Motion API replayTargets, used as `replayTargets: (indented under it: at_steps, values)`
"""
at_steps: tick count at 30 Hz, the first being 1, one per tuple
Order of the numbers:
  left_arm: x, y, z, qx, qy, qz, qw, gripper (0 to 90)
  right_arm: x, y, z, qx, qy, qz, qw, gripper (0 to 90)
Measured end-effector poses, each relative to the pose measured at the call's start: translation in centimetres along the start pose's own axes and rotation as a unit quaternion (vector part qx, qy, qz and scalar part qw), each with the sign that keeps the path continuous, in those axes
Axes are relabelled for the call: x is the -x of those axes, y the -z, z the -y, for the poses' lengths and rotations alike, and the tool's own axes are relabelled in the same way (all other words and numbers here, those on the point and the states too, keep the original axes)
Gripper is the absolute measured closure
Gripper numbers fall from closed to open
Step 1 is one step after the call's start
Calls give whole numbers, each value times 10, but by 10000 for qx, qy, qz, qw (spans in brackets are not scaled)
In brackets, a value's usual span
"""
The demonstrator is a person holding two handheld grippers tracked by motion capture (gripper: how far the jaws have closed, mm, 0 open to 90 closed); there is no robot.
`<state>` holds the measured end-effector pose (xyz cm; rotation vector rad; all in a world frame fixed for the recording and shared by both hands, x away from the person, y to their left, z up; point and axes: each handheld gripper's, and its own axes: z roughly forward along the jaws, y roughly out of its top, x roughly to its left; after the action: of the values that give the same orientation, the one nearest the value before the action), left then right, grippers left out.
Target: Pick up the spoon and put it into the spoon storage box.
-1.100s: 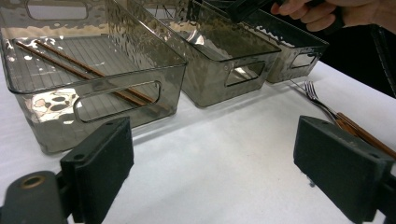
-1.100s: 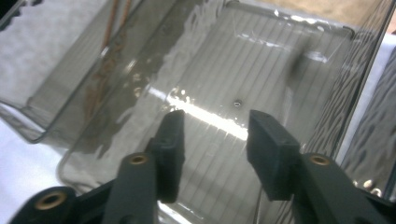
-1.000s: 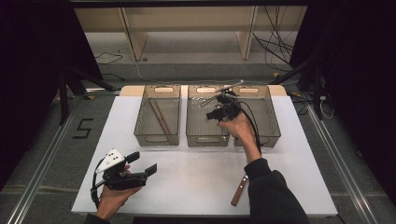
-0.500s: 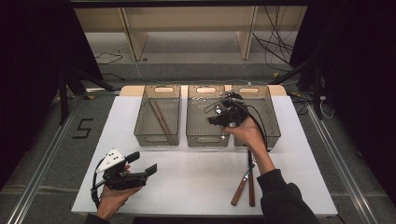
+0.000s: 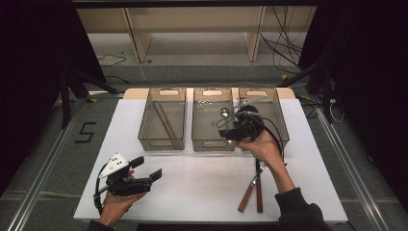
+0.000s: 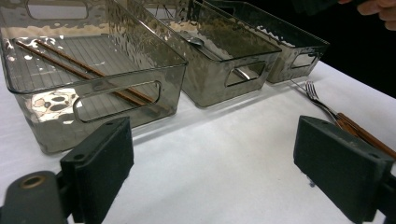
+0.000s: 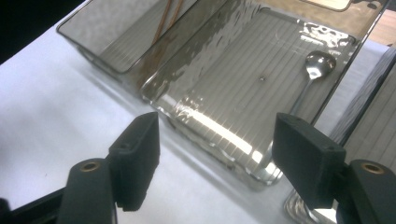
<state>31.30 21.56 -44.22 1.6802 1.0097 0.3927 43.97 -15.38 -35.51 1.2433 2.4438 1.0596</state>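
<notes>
- Right gripper (image 5: 230, 129) jaws have just been opening, nothing between them; it has pulled back over the middle bin's (image 5: 212, 143) near edge.
- Spoon (image 7: 312, 73) lies in that bin: drop looks done.
- Left gripper (image 5: 149, 169) open, idle.
- Fork (image 6: 322, 102) on the table, likely next.

Three bins (image 5: 211, 144) wall off open front table (image 5: 202, 185)

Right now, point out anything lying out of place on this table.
Two wooden-handled utensils, one of them a metal fork, lie loose on the white table in front of the clear ribbed plastic bins, while chopsticks and a spoon sit inside.
</notes>
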Motion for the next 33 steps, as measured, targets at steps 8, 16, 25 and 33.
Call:
replayTargets:
  at_steps: [8, 16, 25, 33]
  values:
    - [0, 0, 0, 1, -1, -7, 10000, 116, -5, 9, 18, 53, 24, -15, 10000, 302]
    - [0, 0, 0, -10, -3, -13, 10000, 116, -9, 15, 34, 93, 7, -32, 10000, 294]
    - [0, -1, 0, -11, -5, -11, 10000, 116, -12, 16, 47, 16, 11, -43, 10000, 289]
    - [0, -1, 0, 4, 14, -10, 10000, 116, -11, 18, 58, -82, -24, 22, 10000, 270]
